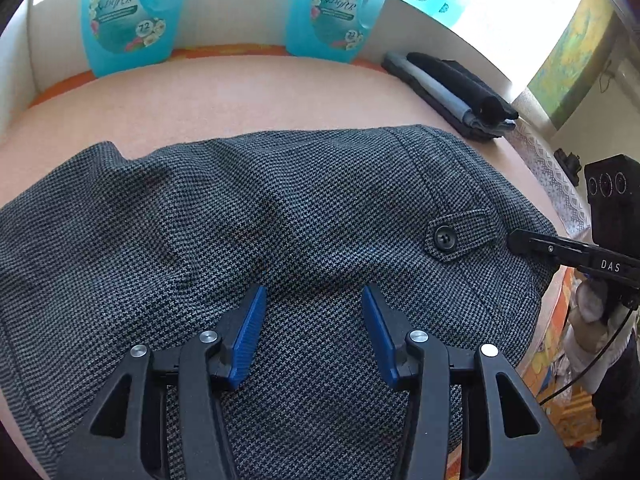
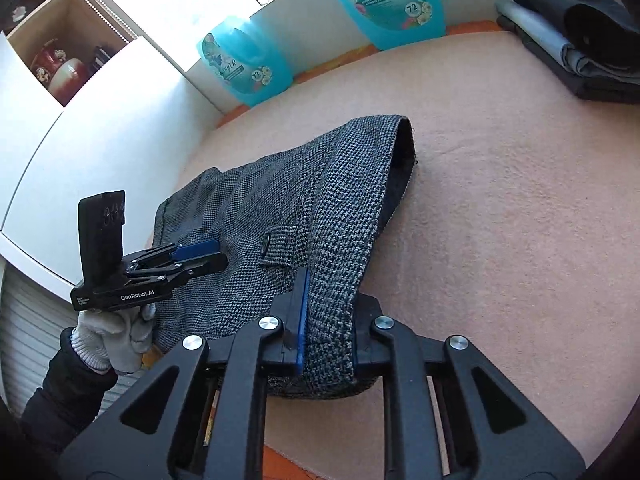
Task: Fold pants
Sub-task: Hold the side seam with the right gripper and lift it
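Observation:
Grey houndstooth pants [image 1: 280,220] lie folded on a peach table cover [image 1: 200,100], with a buttoned tab [image 1: 460,236] near their right edge. My left gripper [image 1: 314,300] is open and hovers just over the pants' middle; it also shows in the right wrist view [image 2: 204,254]. My right gripper [image 2: 328,280] is shut on the folded right edge of the pants [image 2: 332,240] and lifts it slightly. Its tip shows in the left wrist view [image 1: 520,240] beside the tab.
Two blue detergent bottles [image 1: 128,12] [image 1: 336,8] stand at the back of the table. A stack of folded dark and grey garments [image 1: 452,92] sits at the back right. A white cabinet [image 2: 100,120] stands at the left.

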{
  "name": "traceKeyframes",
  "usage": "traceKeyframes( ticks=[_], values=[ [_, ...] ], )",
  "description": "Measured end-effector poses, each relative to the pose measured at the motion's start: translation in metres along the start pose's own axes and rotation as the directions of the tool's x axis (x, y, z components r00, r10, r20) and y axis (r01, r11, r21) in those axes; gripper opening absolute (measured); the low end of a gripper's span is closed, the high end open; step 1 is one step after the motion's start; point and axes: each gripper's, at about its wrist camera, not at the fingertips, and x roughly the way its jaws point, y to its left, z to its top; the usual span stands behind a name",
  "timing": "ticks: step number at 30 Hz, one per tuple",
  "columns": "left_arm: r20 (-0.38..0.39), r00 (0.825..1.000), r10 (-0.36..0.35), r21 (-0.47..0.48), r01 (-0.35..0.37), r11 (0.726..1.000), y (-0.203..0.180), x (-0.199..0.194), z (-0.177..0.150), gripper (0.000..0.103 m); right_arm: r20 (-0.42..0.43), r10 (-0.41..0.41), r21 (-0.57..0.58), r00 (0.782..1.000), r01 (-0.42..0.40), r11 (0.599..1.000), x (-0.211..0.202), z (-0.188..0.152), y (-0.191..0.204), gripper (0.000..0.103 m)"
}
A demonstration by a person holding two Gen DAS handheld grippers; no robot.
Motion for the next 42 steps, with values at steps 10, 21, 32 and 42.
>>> traceKeyframes(
  ticks=[10, 21, 32, 42],
  values=[
    [0.094, 0.996, -0.002, -0.053, 0.007, 0.999, -0.006, -0.022, 0.024, 0.047, -0.011, -0.166, -0.086, 0.986, 0.165, 0.983, 0.007, -0.007, -0.005, 0.056],
    [0.059, 0.998, -0.028, -0.119, 0.035, 0.992, 0.015, 0.008, 0.036, 0.047, -0.02, -0.05, -0.08, 0.999, 0.048, 0.996, 0.015, -0.017, -0.008, 0.052],
    [0.103, 0.994, -0.031, -0.083, 0.039, 0.996, 0.012, -0.003, 0.031, 0.047, 0.029, 0.023, -0.004, 0.999, -0.023, 1.0, 0.001, -0.012, -0.009, 0.019],
    [0.08, 0.995, -0.058, -0.038, 0.062, 0.997, -0.003, 0.001, 0.024, 0.047, 0.031, 0.038, 0.019, 0.999, -0.039, 0.999, -0.004, -0.009, -0.008, 0.018]
  ],
)
